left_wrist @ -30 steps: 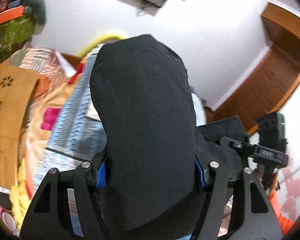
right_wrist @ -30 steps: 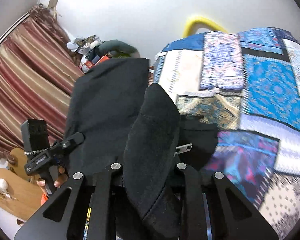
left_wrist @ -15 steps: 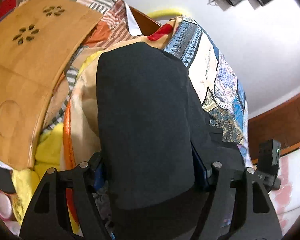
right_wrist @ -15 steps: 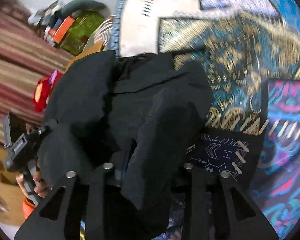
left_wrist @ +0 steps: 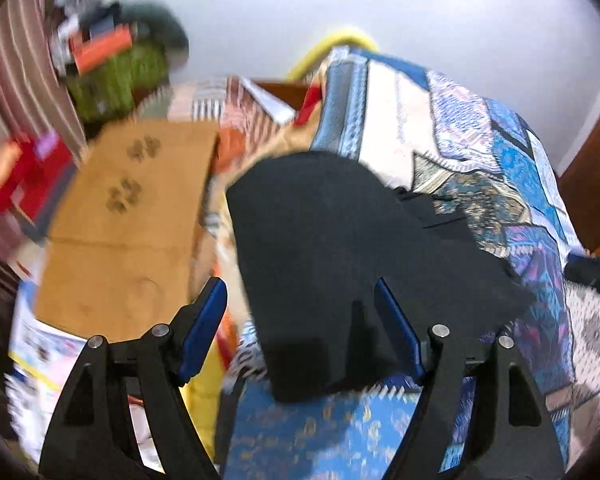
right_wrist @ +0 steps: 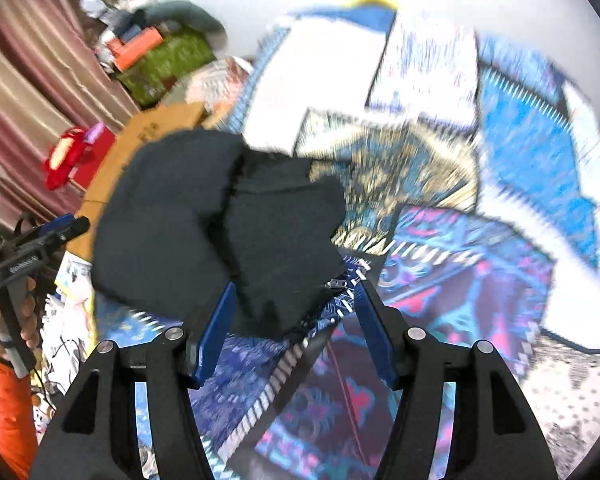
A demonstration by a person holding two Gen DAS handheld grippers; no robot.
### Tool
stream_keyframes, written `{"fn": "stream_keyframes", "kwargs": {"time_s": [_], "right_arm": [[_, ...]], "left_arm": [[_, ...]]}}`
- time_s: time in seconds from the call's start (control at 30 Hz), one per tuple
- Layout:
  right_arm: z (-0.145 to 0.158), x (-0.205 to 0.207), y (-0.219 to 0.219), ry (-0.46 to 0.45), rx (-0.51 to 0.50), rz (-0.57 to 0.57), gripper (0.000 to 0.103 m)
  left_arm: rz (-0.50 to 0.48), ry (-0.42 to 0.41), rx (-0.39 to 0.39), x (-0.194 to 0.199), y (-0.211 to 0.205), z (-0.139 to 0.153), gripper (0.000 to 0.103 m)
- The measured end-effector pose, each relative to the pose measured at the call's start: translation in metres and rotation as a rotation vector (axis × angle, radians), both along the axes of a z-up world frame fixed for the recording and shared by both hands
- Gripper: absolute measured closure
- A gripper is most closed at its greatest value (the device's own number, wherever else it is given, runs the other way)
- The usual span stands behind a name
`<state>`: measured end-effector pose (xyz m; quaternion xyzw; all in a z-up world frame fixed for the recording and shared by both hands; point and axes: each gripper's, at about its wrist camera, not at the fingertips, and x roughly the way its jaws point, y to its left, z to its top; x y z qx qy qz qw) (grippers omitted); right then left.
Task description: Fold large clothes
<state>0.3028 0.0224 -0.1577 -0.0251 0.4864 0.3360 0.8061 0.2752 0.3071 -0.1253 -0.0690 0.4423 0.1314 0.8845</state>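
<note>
A black garment [left_wrist: 340, 248] lies bunched on the patterned blue bedspread [left_wrist: 500, 184]. My left gripper [left_wrist: 300, 312] is open, its blue pads [left_wrist: 204, 320] either side of the garment's near edge, not clamping it. In the right wrist view the same black garment [right_wrist: 220, 228] lies in a folded heap on the bedspread [right_wrist: 480, 240]. My right gripper [right_wrist: 294, 308] is open, its pads [right_wrist: 216, 328] just short of the garment's near edge. The left gripper [right_wrist: 32, 240] shows at the left of that view, held by a hand.
A wooden lap table [left_wrist: 128, 216] lies left of the garment at the bed's edge. Red items [right_wrist: 72, 156], a green bag [right_wrist: 168, 64] and striped curtains [right_wrist: 28, 92] stand further left. A wooden door [left_wrist: 592, 184] is at the right.
Both grippers opened and let go of the black garment, which dropped from hanging in front of the cameras onto the bedspread. Both grippers pulled back a little.
</note>
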Motion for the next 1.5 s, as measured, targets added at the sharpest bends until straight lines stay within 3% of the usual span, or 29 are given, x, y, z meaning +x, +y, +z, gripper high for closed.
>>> {"fn": "stream_keyframes", "kwargs": {"time_s": [0.13, 0.37, 0.53, 0.8, 0.87, 1.0, 1.1, 1.5], "right_arm": [[0.058, -0.035, -0.02, -0.119, 0.099, 0.001, 0.046], [0.155, -0.127, -0.056, -0.357, 0.325, 0.016, 0.046], [0.188, -0.191, -0.073, -0.511, 0.444, 0.032, 0.046], [0.194, -0.274, -0.09, -0.686, 0.495, 0.042, 0.045], [0.192, -0.291, -0.092, -0.728, 0.477, 0.022, 0.043], [0.186, -0.302, -0.094, -0.774, 0.452, -0.024, 0.012], [0.185, -0.306, -0.094, -0.777, 0.452, -0.045, 0.0], [0.179, -0.298, -0.087, -0.734, 0.407, -0.06, 0.0]], "left_arm": [[-0.026, -0.125, 0.042, -0.04, -0.034, 0.059, 0.028], [-0.064, -0.447, 0.072, -0.146, -0.099, 0.168, 0.028], [-0.083, -0.627, 0.108, -0.22, -0.145, 0.207, 0.028], [-0.059, -0.779, 0.236, -0.3, -0.212, 0.212, 0.027], [-0.048, -0.78, 0.236, -0.307, -0.221, 0.206, 0.02], [0.007, -0.799, 0.243, -0.322, -0.232, 0.196, 0.005], [0.042, -0.796, 0.251, -0.327, -0.234, 0.191, 0.001], [0.055, -0.778, 0.232, -0.331, -0.236, 0.182, 0.001]]}}
